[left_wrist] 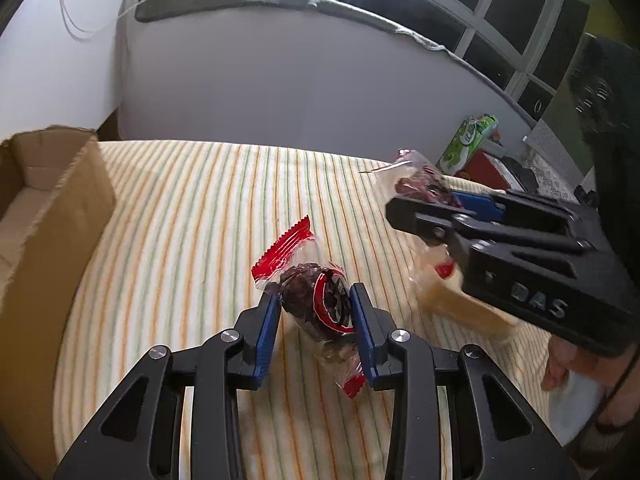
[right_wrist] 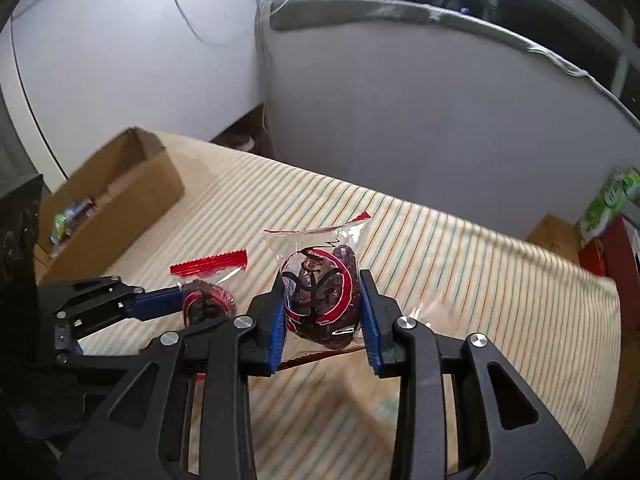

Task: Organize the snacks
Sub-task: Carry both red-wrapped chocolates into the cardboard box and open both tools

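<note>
Both sets of fingers are clamped: the left gripper (left_wrist: 316, 312) pinches a snack packet (left_wrist: 316, 304) between its pads, the right gripper (right_wrist: 322, 308) a second packet (right_wrist: 320, 296), above the striped bed (left_wrist: 192, 208).

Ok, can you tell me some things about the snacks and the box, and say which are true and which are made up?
1. Each gripper is holding a snack packet. True: the left gripper is shut on one snack packet, and the right gripper is shut on the other snack packet.
2. The packets have blue ends. False: the crimped ends are red, and the wrap is clear.
3. A cardboard box sits on the striped cloth. True.
4. The box is closed with a lid. False: it is open on top, and some things lie inside.
5. The snacks inside the packets are dark. True.
</note>
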Tool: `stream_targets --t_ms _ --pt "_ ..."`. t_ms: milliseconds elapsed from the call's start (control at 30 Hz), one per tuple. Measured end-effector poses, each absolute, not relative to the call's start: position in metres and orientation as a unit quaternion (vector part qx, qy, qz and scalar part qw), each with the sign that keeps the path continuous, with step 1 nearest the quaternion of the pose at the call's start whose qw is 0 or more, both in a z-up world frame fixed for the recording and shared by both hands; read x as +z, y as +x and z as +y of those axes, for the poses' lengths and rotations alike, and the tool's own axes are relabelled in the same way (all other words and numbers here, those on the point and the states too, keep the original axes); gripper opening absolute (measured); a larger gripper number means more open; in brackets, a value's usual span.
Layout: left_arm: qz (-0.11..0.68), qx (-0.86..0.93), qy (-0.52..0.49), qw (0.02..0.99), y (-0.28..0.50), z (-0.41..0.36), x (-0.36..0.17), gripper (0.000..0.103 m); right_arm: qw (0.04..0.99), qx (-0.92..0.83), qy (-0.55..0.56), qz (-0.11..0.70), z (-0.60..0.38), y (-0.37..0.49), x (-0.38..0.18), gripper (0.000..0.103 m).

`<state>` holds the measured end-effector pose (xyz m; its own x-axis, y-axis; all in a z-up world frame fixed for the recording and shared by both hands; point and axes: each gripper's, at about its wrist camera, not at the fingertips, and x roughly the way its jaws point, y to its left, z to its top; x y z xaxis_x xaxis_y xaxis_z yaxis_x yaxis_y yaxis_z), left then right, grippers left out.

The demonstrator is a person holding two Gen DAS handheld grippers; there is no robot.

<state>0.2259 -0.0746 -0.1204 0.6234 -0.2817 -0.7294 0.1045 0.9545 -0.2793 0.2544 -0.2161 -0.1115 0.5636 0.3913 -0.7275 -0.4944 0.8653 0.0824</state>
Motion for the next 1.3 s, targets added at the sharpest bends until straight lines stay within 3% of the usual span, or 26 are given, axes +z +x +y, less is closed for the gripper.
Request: stream_targets --t_ms 267,467,867,1033,1300 --pt "0.392 -0.115 -0.095 0.908 0.177 -0.063 -0.111 0.033 0.907 0.191 0.031 0.373 -0.239 0.165 -0.126 0.033" --pt "0.369 -0.114 -0.077 0.919 0.145 -0.057 -0.103 0.033 0.914 0.164 0.029 0.369 -0.240 0.134 -0.135 0.033" --pt "0.232 -0.130 -0.036 0.963 0.062 -0.045 0.003 0.033 0.961 0.153 0.000 0.233 -0.231 0.071 -0.007 0.033" --pt "0.190 -0.134 -0.032 0.972 0.036 -0.034 0.026 0.033 0.962 0.154 -0.008 0.224 -0.220 0.061 0.001 0.033" --pt "0.188 -0.133 -0.038 0.972 0.037 -0.027 0.024 0.033 0.959 0.159 -0.013 0.233 -0.212 0.065 -0.003 0.033"
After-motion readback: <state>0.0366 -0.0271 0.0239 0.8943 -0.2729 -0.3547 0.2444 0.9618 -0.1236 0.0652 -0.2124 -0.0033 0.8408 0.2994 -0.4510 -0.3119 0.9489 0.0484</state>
